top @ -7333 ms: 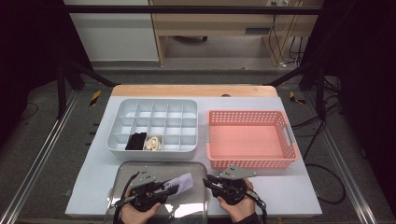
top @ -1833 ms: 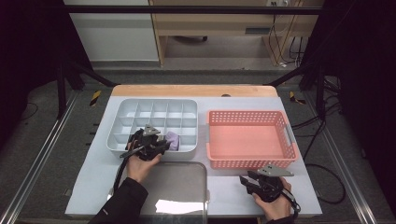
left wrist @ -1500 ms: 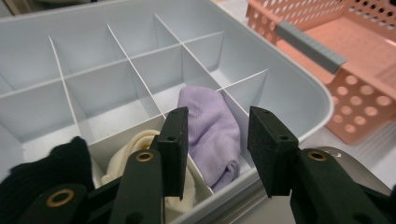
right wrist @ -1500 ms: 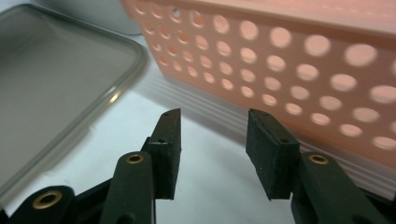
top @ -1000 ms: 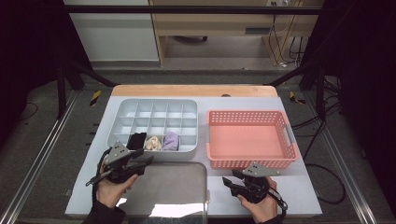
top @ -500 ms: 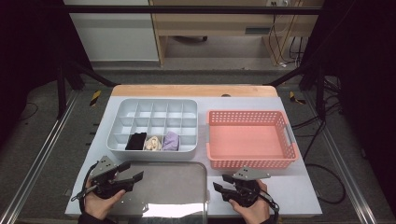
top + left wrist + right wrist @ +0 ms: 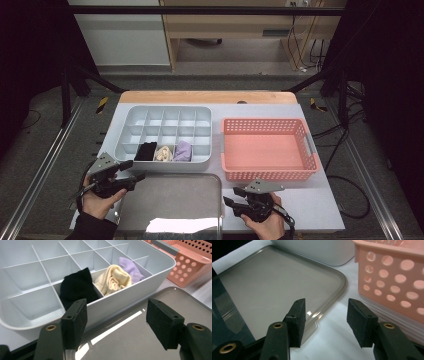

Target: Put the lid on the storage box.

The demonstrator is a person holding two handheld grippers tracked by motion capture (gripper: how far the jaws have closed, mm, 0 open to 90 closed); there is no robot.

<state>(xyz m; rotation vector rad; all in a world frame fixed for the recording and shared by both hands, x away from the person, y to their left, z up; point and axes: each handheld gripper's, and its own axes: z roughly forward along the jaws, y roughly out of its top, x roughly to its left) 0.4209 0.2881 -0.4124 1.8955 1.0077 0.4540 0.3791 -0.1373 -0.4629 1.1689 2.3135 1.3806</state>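
Grey plastic forms the divided box [image 7: 165, 132] toward the table's far edge; its near row holds a ribbed black sock [image 7: 77, 287], a soft cream sock [image 7: 113, 280] and a lilac one [image 7: 130, 267], side by side. Just short of that row, the left gripper [image 7: 116, 317] hangs with jaws spread and empty over the near-left corner of a shiny metal tray [image 7: 170, 205]. At the tray's right rim the right gripper [image 7: 324, 315] is likewise spread, beside a perforated pink basket [image 7: 267, 150].
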